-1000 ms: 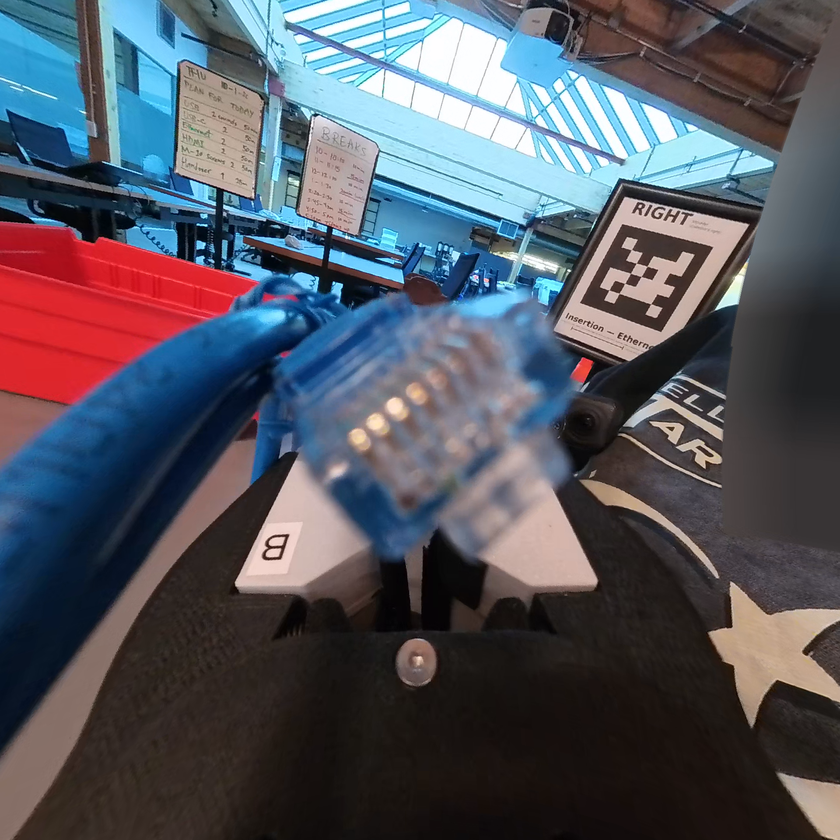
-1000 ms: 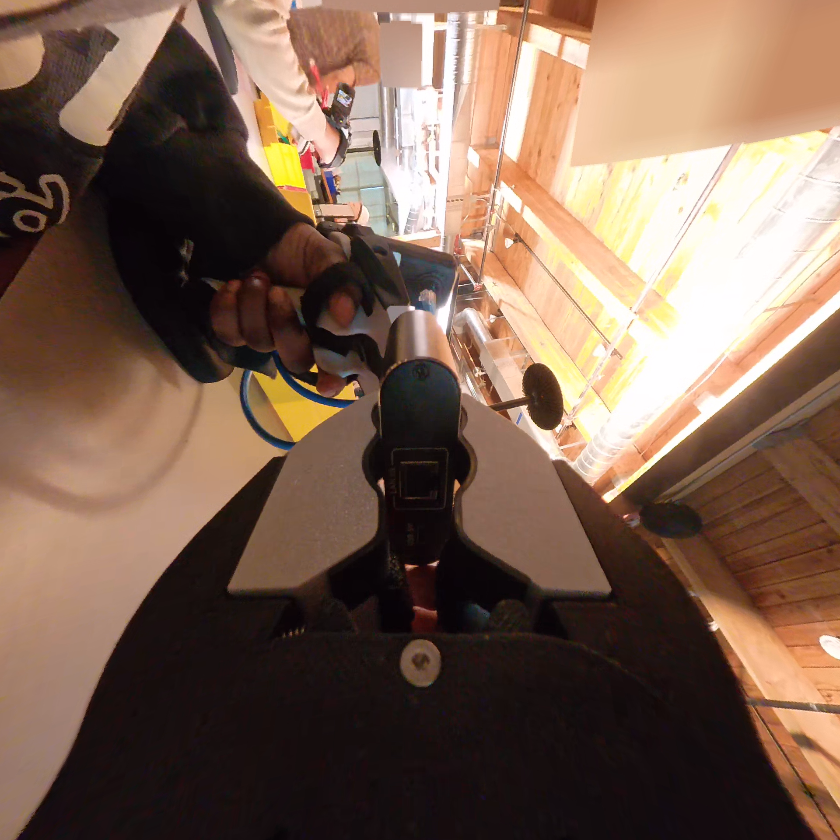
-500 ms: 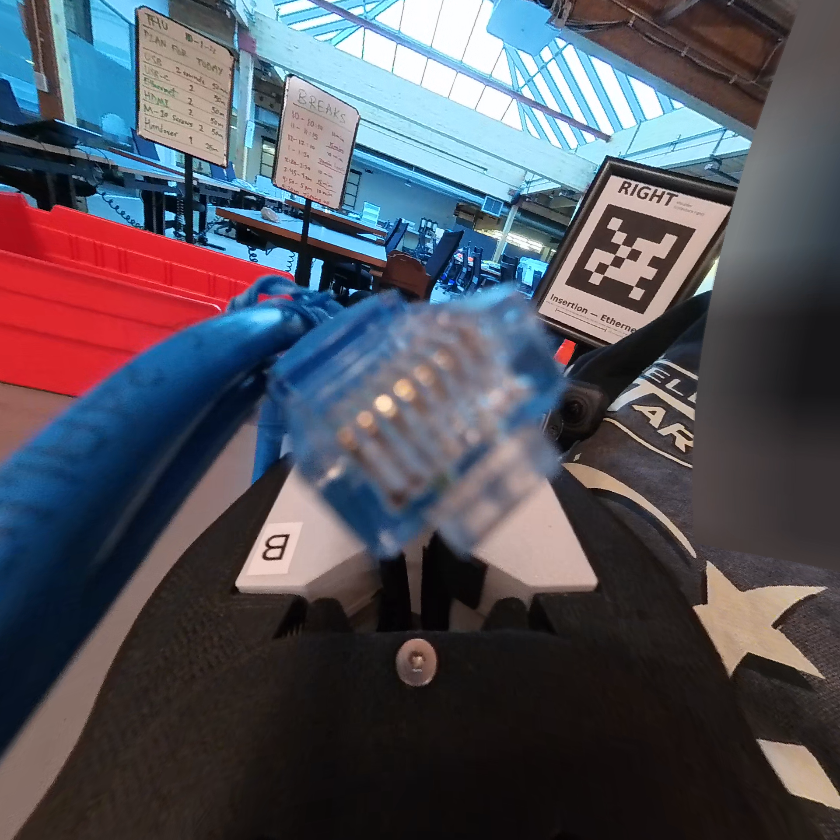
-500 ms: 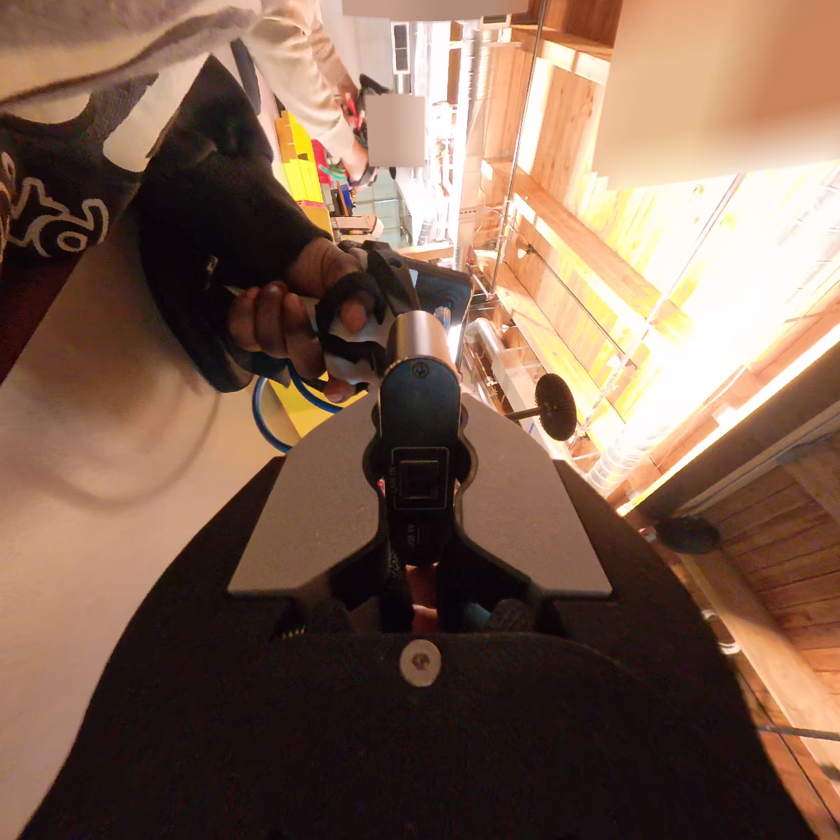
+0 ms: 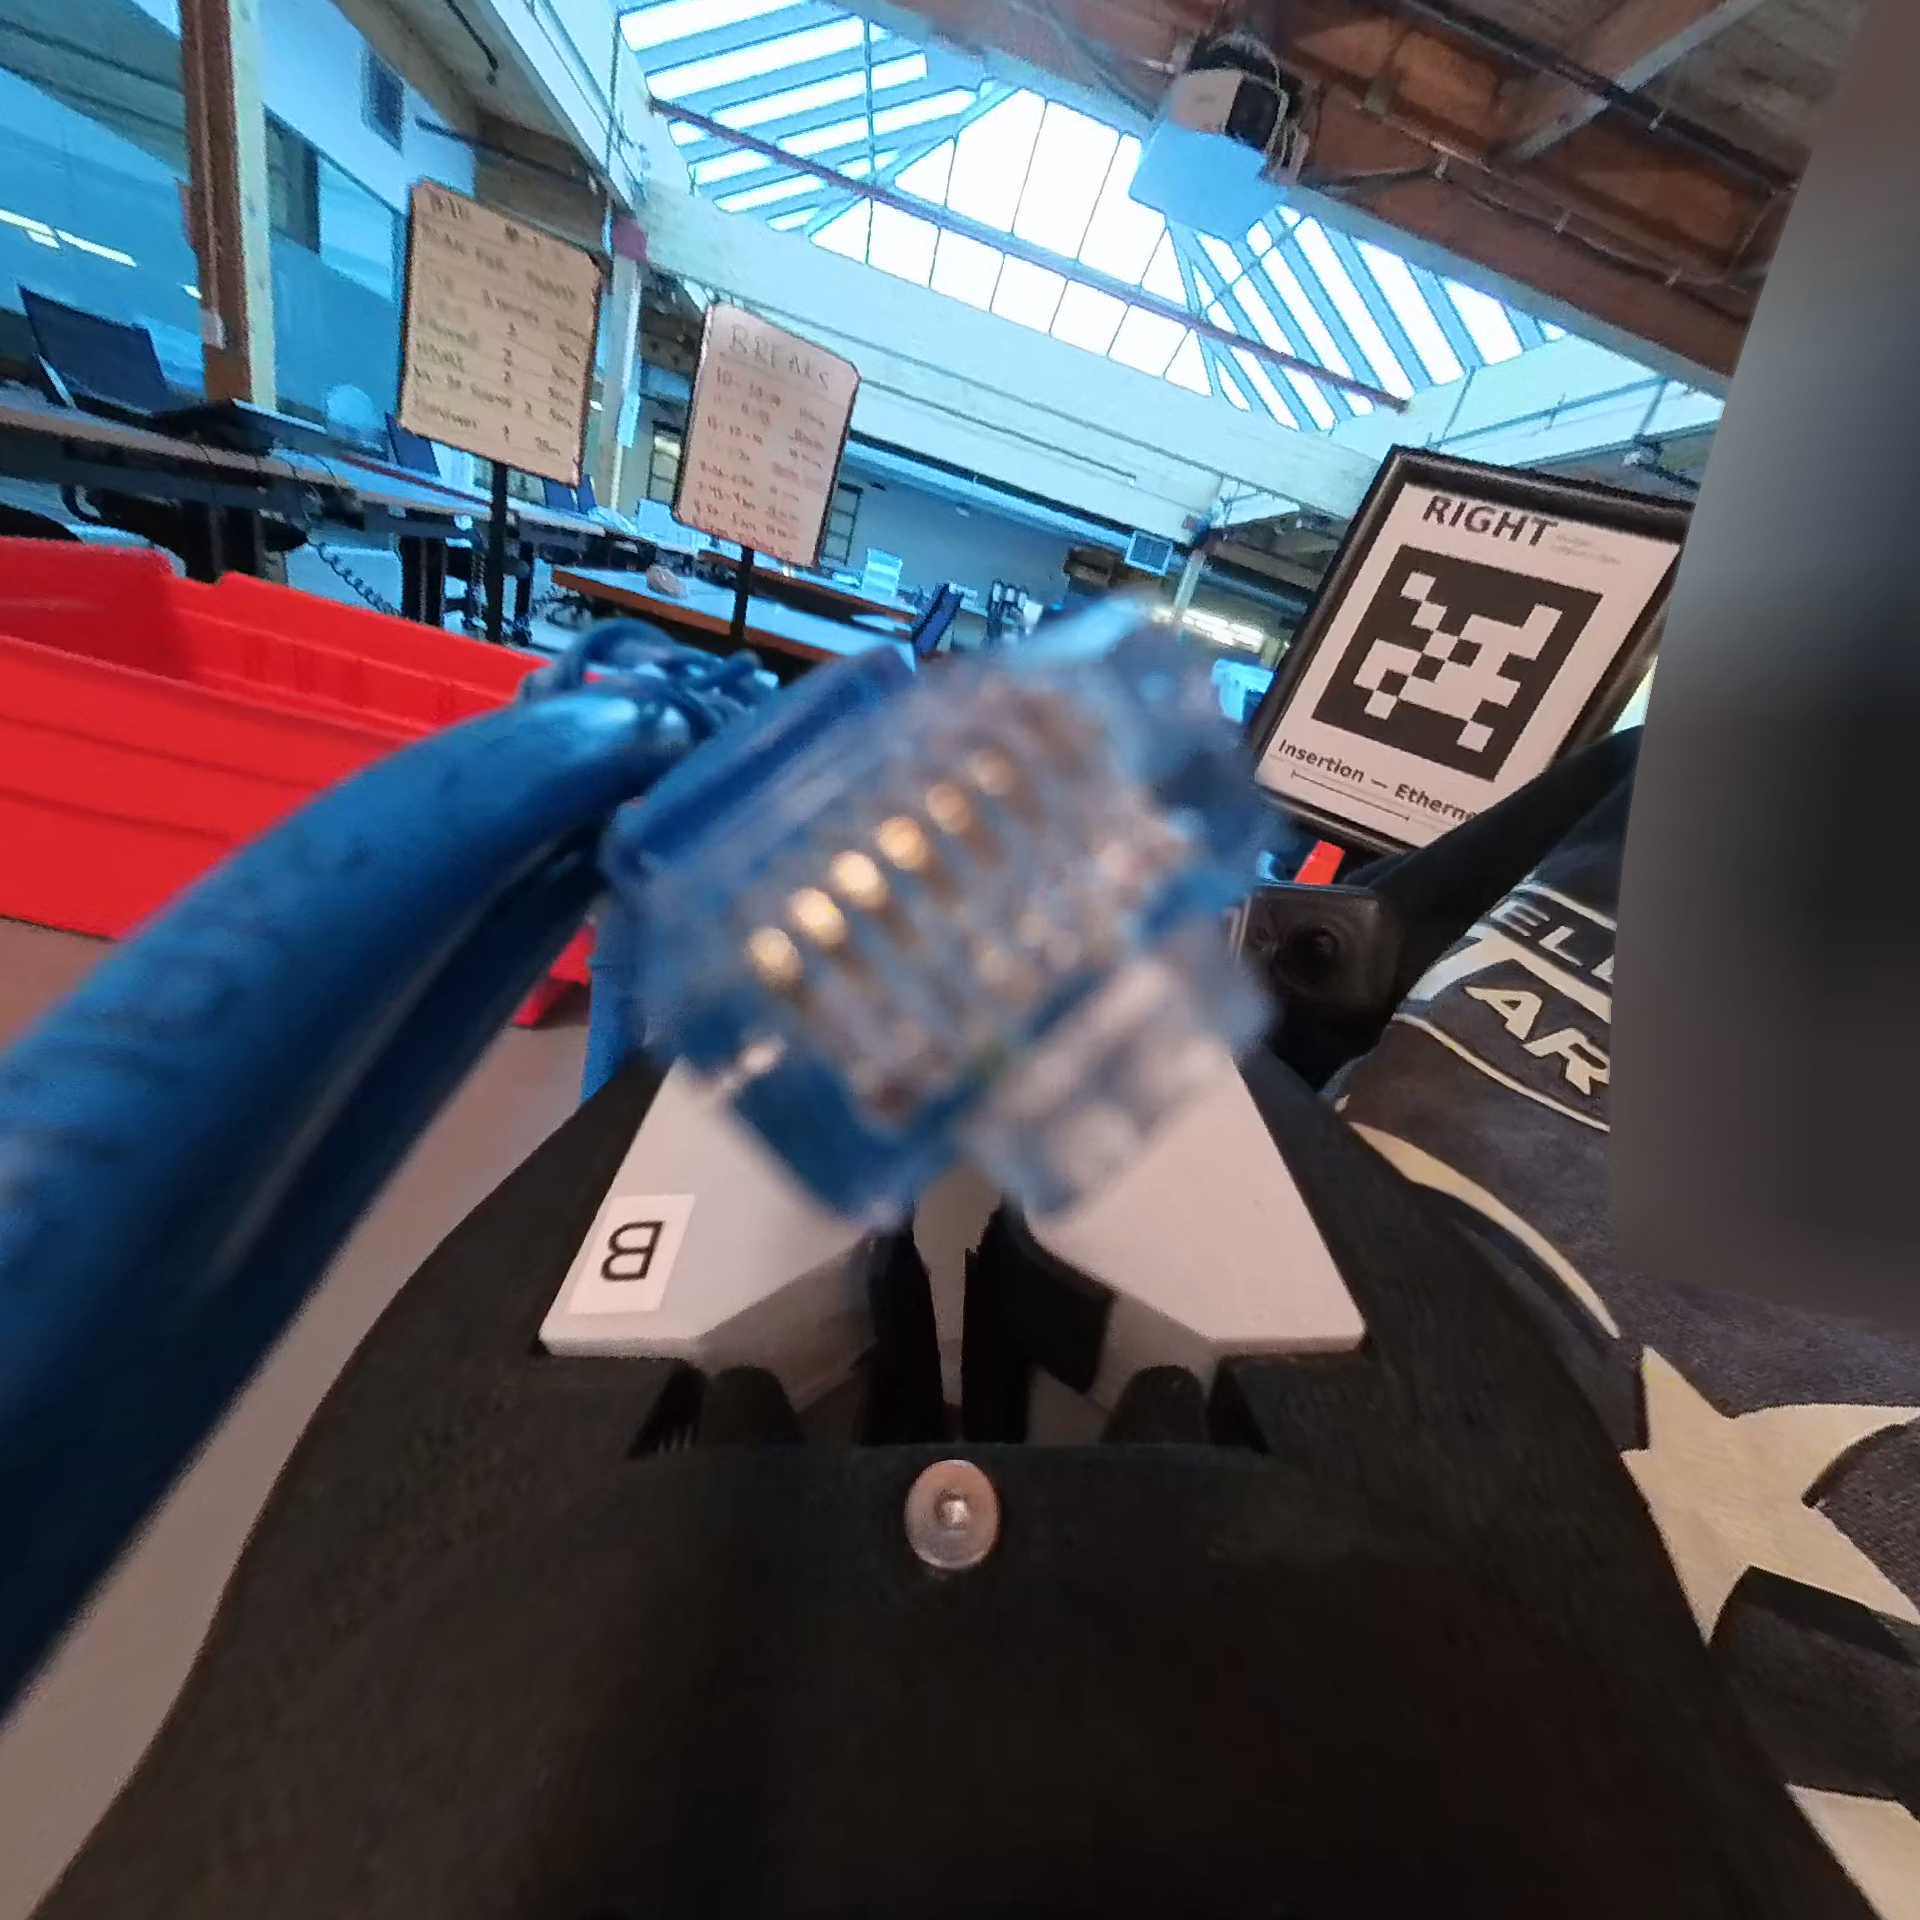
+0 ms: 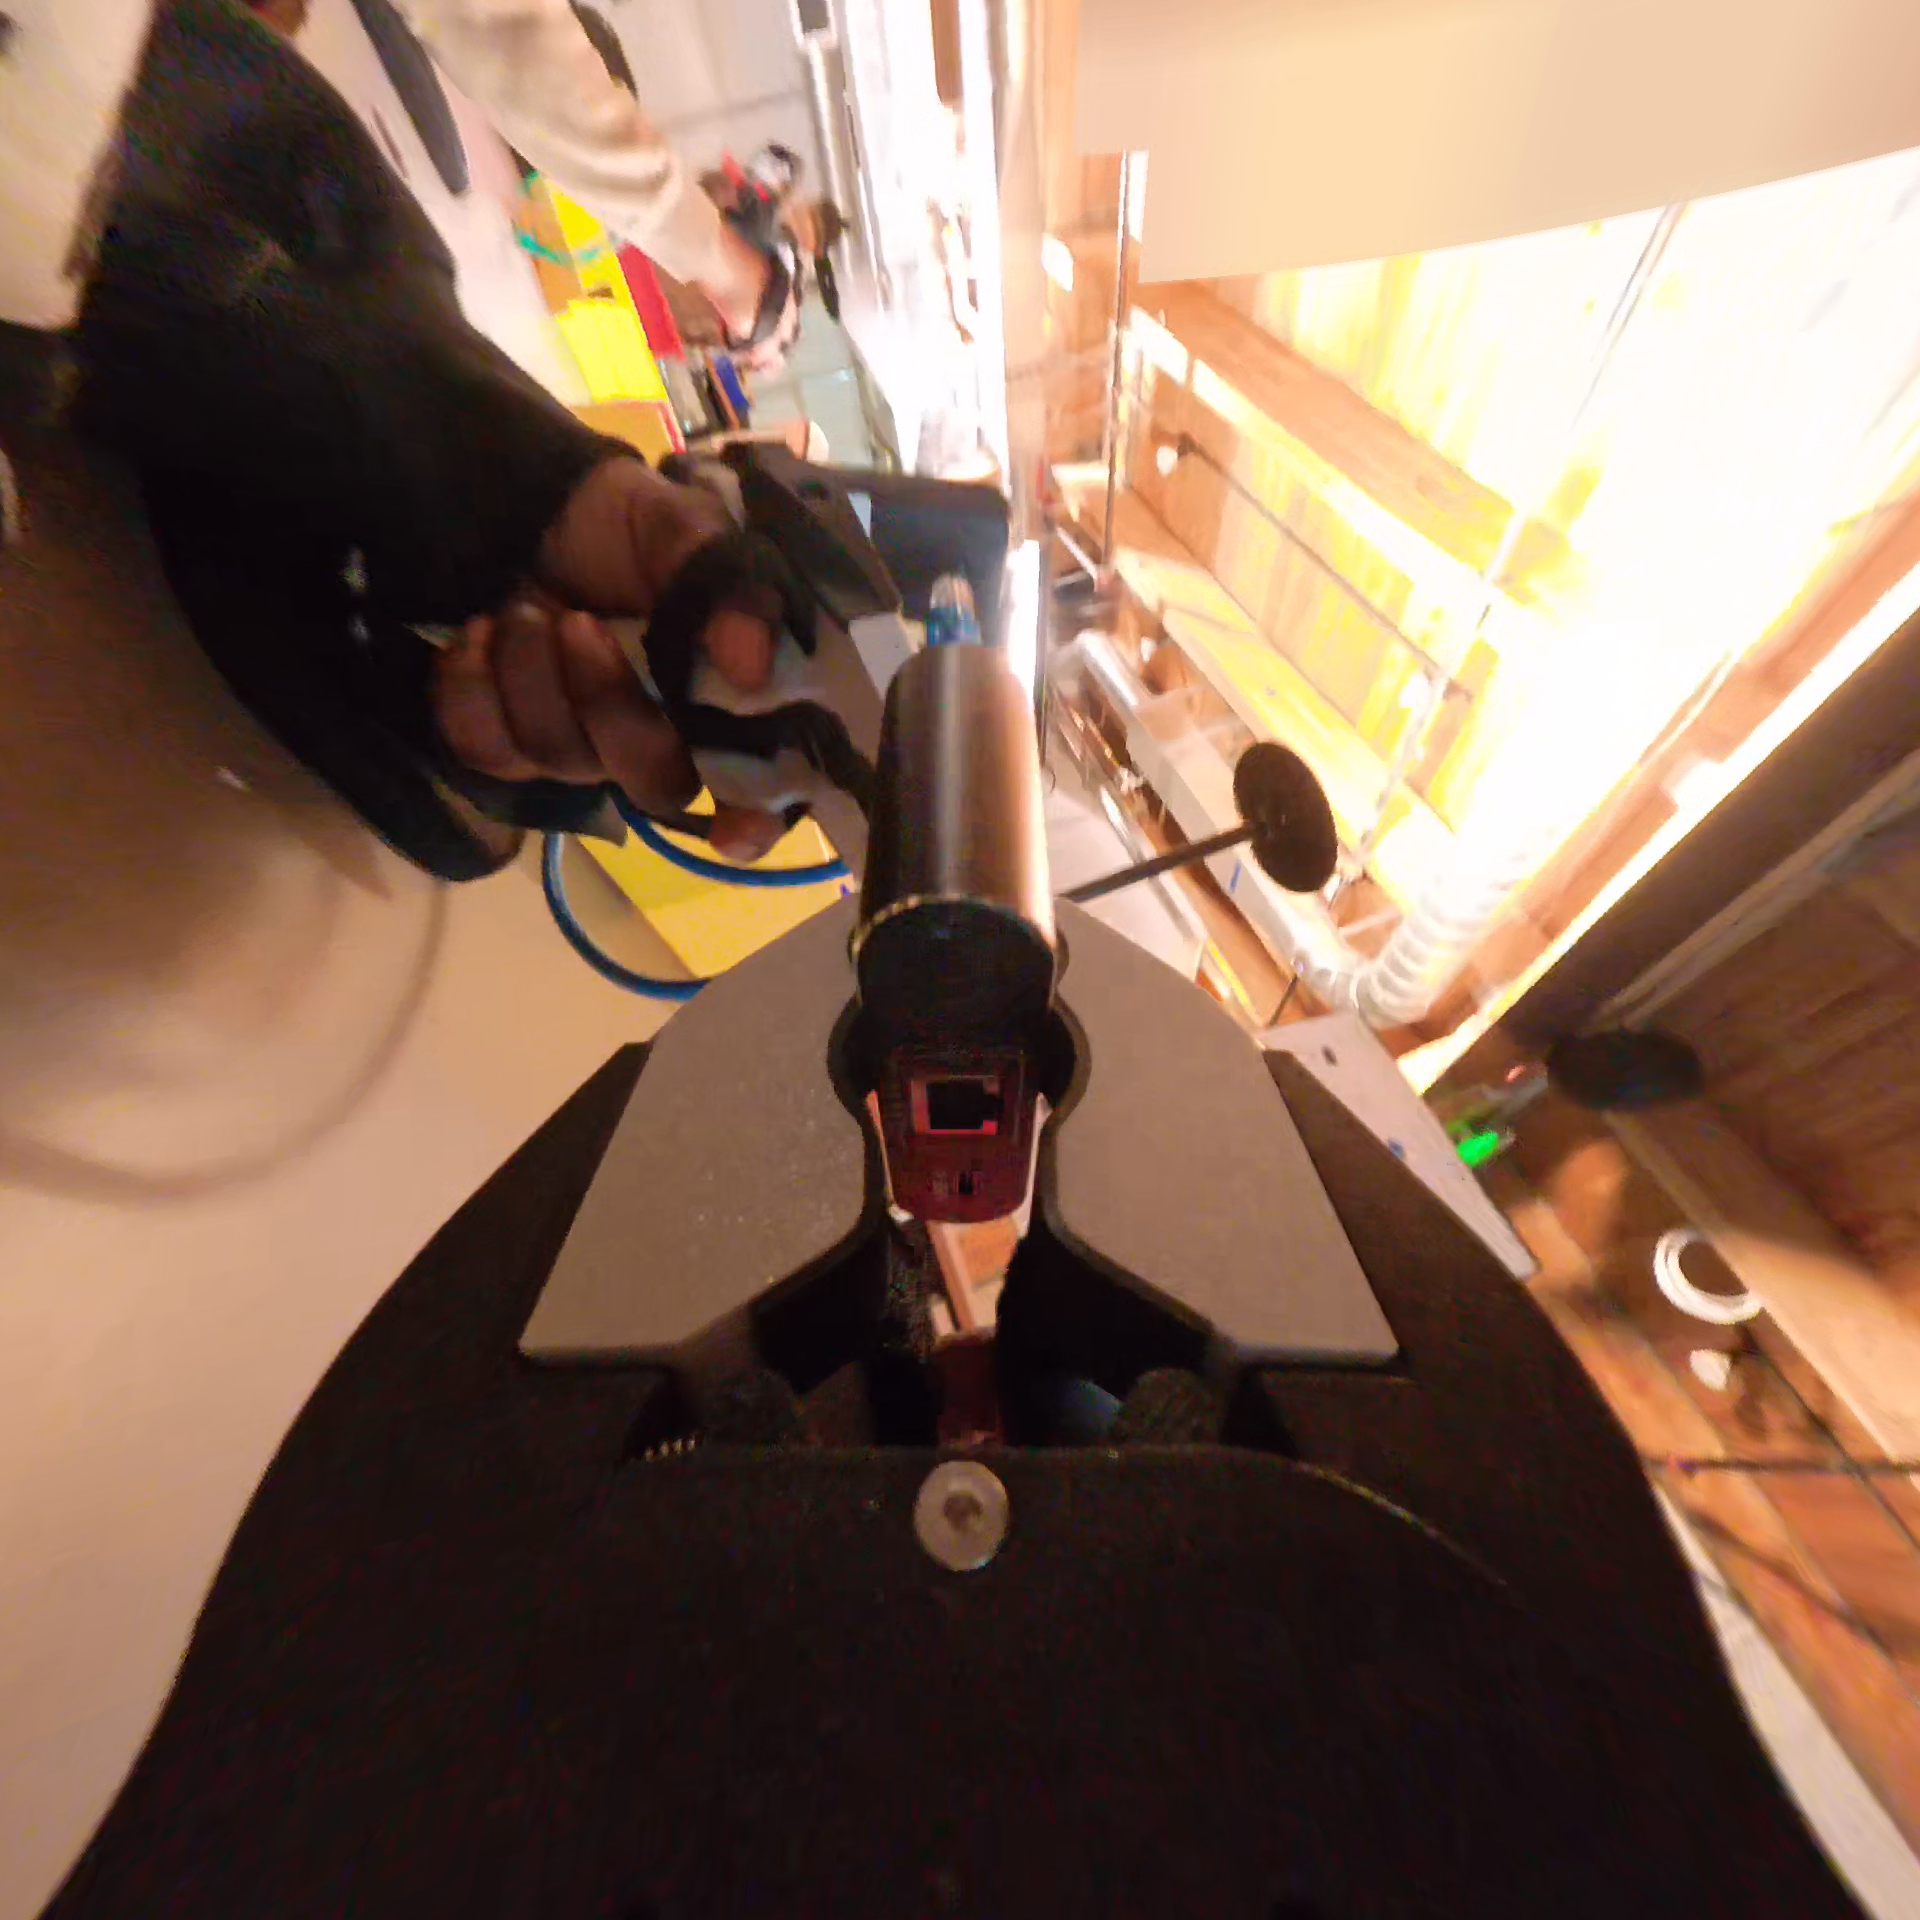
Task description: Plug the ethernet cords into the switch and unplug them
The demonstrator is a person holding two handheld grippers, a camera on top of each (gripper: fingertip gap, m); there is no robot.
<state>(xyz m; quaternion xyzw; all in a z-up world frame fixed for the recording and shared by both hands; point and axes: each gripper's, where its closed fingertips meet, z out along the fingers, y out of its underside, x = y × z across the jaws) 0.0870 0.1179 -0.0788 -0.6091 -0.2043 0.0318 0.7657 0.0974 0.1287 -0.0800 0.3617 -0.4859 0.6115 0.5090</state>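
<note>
- So, left gripper is clamped on the blue ethernet cord, clear plug sticking out unplugged.
- Right gripper is pinching the switch, with its port showing empty.
- Plug's nowhere near that port yet, so I'd say plugging and unplugging both remain.

The blue ethernet cord sweeps in from seven o'clock, thick and slightly scuffed, rising to the centre of the left wrist view. Its clear plug sits there, blurred and very close, gold contacts facing the camera and angled toward two o'clock, held up in the left tongs. In the right wrist view, the switch shows as a dark metallic body pointing to twelve o'clock, gripped in the right tongs. Its port faces the camera, dark and red-framed.
</note>
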